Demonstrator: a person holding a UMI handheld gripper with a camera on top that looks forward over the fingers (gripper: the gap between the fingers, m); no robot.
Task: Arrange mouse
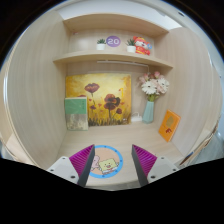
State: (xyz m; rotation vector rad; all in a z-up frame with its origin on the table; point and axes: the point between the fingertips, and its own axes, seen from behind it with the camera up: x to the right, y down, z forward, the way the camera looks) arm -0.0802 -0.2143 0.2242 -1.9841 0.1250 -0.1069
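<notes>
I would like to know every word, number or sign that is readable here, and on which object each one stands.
No text can be read.
Sunflower picture: its writing is too small.
Green book: cover print is blurred.
Orange card: marks are blurred.
Round purple item on the upper shelf: a pale sign, unreadable.

No text or label can be read.

Desk [45, 160] & shelves [110, 57]: pale matt wood-look laminate. Painting [98, 98] matt. Vase [149, 112] smooth, glossy. Finger pads [83, 161] ribbed purple.
</notes>
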